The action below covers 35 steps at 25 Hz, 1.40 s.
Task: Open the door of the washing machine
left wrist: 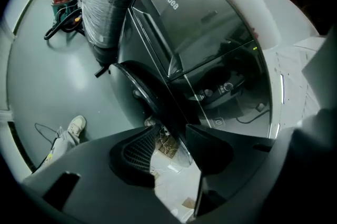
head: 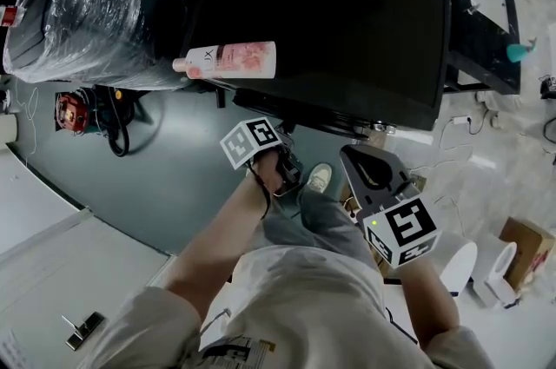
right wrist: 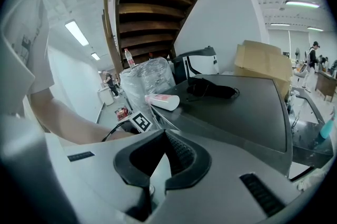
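Left hand-held gripper hangs low in front of the washing machine, pointing steeply down. In the left gripper view its jaws stand well apart with only pale floor showing through the gap, so it is released and empty. My right hand-held gripper sits beside it on the right. In the right gripper view its two pads meet at the tips with nothing between them, so it is clenched on nothing, and it looks across the machine's dark flat top rather than at the front. The door is on the machine's front face, below the front lip of the top, so the head view does not show it. I see it only in the left gripper view, as a dark round rim seen almost edge-on and apparently closed. That rim runs as a slanted curve from upper left down toward the gap between the left jaws, and it lies just ahead of the left fingertips, near them but not touching. I cannot make out a handle or a recess on it. I judge the left hand-held gripper to be the nearer and better placed one, and the next move will depend on bringing its open jaws across the rim's edge. A pink bottle lies on its side at the top's front left corner, clear of the door.
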### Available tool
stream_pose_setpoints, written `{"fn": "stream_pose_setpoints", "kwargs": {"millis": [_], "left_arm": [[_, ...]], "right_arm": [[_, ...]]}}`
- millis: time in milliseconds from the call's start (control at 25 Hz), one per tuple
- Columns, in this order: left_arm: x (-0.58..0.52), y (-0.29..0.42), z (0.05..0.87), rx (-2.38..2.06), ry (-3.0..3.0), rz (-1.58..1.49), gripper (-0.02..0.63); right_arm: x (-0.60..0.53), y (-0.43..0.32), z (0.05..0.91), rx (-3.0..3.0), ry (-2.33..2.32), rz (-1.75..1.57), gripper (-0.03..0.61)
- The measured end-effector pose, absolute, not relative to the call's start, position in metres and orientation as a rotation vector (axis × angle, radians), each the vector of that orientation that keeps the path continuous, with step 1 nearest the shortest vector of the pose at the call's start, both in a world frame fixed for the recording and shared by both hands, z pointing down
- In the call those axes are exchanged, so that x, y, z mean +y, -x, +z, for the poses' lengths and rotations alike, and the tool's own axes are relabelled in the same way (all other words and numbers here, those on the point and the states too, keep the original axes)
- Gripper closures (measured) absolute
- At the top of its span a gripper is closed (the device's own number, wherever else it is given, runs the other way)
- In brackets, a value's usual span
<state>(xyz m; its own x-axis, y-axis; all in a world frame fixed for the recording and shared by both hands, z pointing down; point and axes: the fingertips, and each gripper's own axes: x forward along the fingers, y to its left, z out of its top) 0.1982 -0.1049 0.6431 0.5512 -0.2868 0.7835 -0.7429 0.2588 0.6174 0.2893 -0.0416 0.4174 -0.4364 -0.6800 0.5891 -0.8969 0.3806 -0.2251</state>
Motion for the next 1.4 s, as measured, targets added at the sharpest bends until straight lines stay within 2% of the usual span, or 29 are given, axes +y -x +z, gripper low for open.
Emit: {"fn": "stream_pose_setpoints", "kwargs": {"millis": [400,1040,1400], "left_arm": [[-0.107,-0.207,0.672,-1.034,-1.251,0.393,0.399],[-0.115,-0.213,0.683,-1.094,-1.19,0.336,0.403],[-0.102,-0.204,0.683,-1.062,-1.231,0.4,0.41]], "right_arm": [[-0.044,-0.289,0.44,-2.229,-1.338,0.765,0.552],[-0.037,-0.29,0.458,-2.197,-1.365,0.817,0.552],[-0.036,-0.274,0.46,-2.208,-1.353,0.817,0.552]]}}
